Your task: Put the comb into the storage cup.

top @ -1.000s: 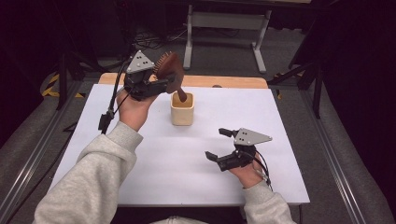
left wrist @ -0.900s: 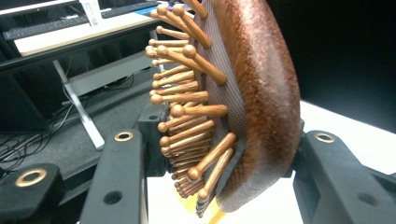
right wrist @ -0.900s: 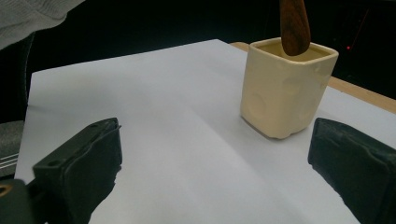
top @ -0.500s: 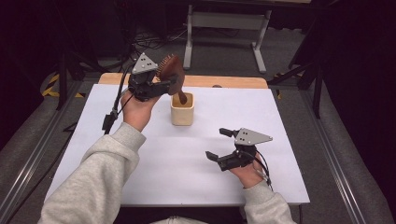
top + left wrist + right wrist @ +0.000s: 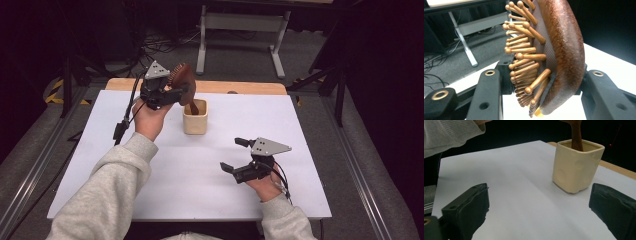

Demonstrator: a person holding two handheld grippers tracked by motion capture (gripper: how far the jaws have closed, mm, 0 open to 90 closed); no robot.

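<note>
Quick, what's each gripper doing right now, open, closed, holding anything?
Left gripper: closed on the brown wooden hairbrush, its handle in the cream ceramic cup.
Right gripper: open, holding nothing.

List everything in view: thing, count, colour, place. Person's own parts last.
hairbrush: 1, brown wood with wooden pins, head clamped in the left gripper, handle end down inside the cup
cup: 1, cream, square-sided, upright on the table's far middle
table: 1, white top with a bare wood strip along the far edge
metal frame: 1, grey, on the floor beyond the table
left gripper: 1, black with grey plate, raised over the cup's left side, shut on the hairbrush
right gripper: 1, black with grey plate, low over the table's near right, jaws open, nothing between them
sleeves: 2, light grey, coming in from the near edge
</note>
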